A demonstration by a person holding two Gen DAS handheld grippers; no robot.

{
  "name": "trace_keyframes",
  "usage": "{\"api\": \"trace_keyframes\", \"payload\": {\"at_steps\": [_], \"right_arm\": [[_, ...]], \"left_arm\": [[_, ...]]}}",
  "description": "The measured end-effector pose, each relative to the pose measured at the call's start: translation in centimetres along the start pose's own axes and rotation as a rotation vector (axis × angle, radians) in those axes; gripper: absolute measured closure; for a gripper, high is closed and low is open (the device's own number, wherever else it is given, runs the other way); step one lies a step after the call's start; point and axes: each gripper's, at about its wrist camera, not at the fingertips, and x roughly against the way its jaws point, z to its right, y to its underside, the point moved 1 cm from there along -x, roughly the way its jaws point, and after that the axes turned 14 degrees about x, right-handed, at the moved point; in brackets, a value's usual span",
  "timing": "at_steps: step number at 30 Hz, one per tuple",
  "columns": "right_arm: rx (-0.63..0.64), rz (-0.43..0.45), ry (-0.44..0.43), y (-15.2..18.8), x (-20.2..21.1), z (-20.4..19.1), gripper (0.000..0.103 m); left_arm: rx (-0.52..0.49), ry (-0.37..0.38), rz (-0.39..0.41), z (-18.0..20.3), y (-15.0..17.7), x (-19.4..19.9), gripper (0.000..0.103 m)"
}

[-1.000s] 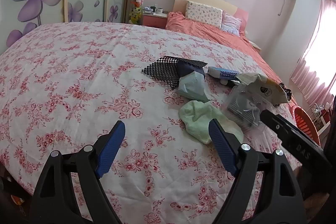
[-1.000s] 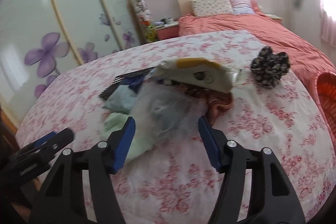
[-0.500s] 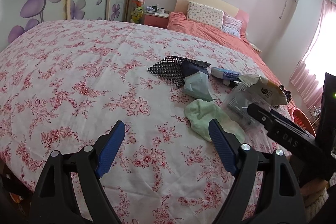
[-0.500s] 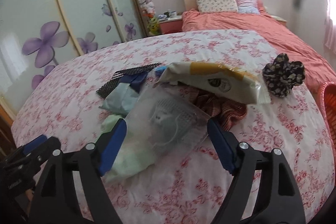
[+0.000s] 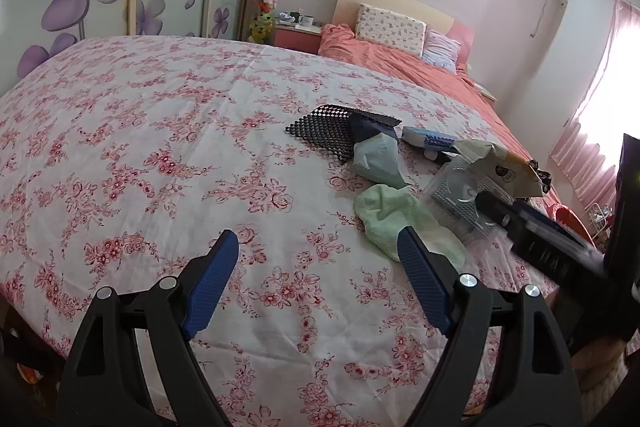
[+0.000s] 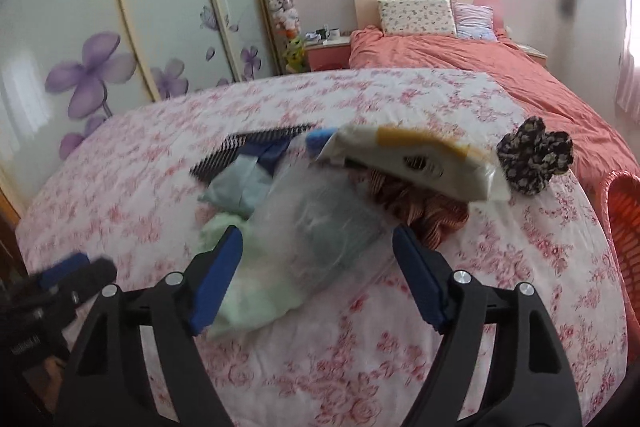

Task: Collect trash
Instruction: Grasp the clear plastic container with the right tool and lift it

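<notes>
- Left gripper (image 5: pixel 318 259): fingers spread wide, nothing between them, hovering over floral bed (image 5: pixel 160 147).
- Right gripper (image 6: pixel 318 255): fingers parted, clear plastic package (image 6: pixel 320 227) lies between them, pads not pressing it.
- Trash pile mid-bed: white wrapper (image 6: pixel 416 163), green cloth (image 5: pixel 396 223), black mesh (image 5: pixel 324 131).
- Orange basket (image 6: pixel 624 219) beside the bed, at the right edge.

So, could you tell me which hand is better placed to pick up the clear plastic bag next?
Probably the right. The right gripper already has the clear plastic bag between its open jaws, while the left gripper faces bare bedspread, off to the bag's side.
</notes>
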Motion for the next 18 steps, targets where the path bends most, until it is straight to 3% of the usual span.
{"api": "trace_keyframes", "payload": {"at_steps": [5,10,18], "right_arm": [[0.023,-0.049,-0.060,-1.1,-2.2,0.2,0.027],[0.021,-0.085,-0.101,0.1,-2.1,0.1,0.027],[0.042,-0.116,-0.077,2.0,-1.9,-1.4,0.027]], "left_arm": [[0.004,-0.004,-0.008,0.0,0.1,-0.1,0.022],[-0.004,0.001,-0.007,0.3,0.4,0.1,0.022],[-0.001,0.005,-0.011,0.2,0.7,0.3,0.022]]}}
